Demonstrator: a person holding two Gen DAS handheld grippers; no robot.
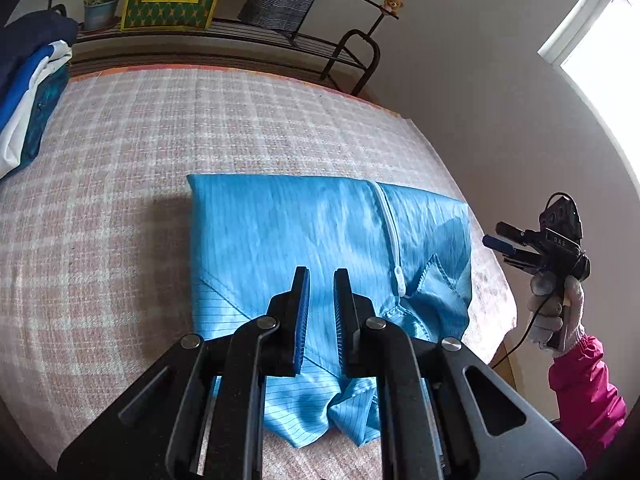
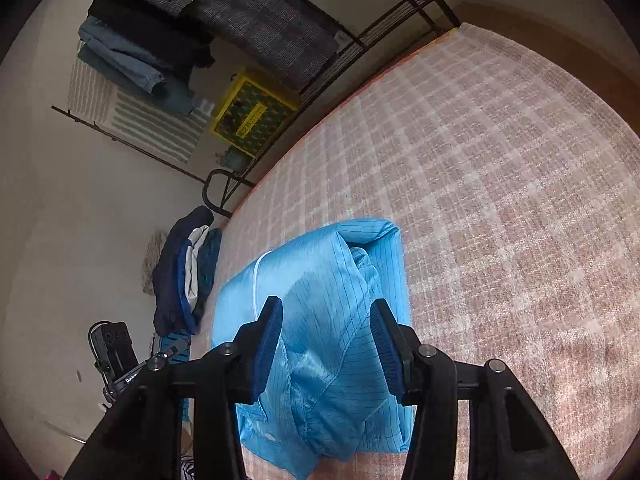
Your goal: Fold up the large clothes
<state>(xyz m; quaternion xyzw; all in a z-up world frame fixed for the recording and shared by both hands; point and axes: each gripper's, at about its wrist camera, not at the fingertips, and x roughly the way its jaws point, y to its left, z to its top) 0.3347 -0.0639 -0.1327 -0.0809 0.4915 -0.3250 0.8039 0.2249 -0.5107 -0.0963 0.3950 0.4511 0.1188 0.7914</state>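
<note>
My left gripper (image 1: 322, 280) hangs over the near edge of the shiny light-blue zip-front garment (image 1: 304, 232), its jaws a little apart and holding nothing; my right gripper (image 2: 326, 320) hovers off the garment's right side, jaws wide apart, also empty. The garment lies folded into a rough rectangle on the pink-checked bedspread (image 1: 120, 152). It looks thin, light and slick, so I judge it will slide; I would pinch several layers at a corner. Farther left sits a pile of folded dark clothes (image 1: 28, 92).
</note>
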